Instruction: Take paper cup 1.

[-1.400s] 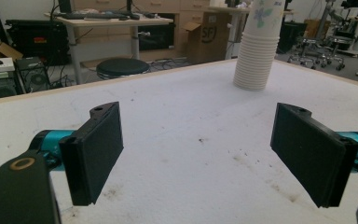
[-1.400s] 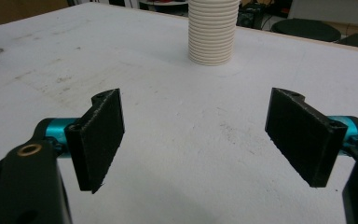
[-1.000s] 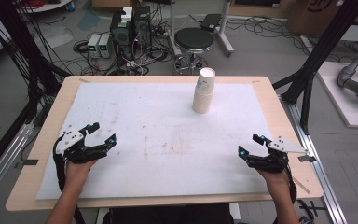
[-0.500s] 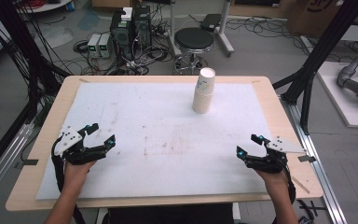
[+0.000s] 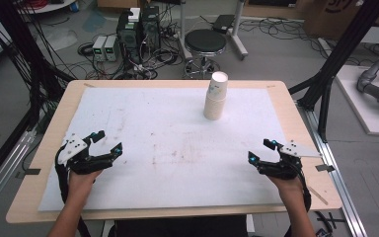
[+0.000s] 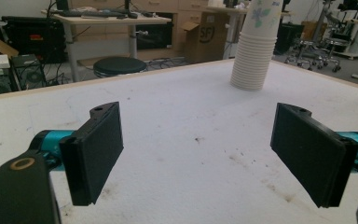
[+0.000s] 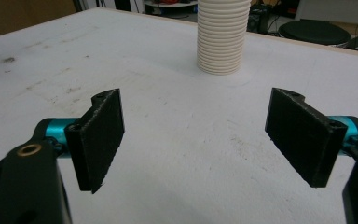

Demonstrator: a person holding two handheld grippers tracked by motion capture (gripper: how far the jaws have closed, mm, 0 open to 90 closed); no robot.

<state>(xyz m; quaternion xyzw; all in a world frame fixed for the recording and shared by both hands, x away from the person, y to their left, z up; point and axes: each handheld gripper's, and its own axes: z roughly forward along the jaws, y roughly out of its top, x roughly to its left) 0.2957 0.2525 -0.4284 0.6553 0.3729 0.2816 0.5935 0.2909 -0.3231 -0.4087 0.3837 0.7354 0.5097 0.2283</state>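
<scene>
Holding both tongs wide and empty near the bench's near edge: left tongs [image 5: 107, 141], right tongs [image 5: 259, 150] | stack of paper cups [image 5: 215, 96] stands upright toward the far edge, well apart from both | we judge it light, thin-walled, crushable (rims nest tightly) | grip gently around the upper cup's side.

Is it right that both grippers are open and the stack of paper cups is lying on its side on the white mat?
Not quite. The stack of paper cups stands upright on the white mat, not on its side; the high view shows that, and both gripper views agree. The rest holds: the left gripper and the right gripper are both open, jaws wide apart.
</scene>
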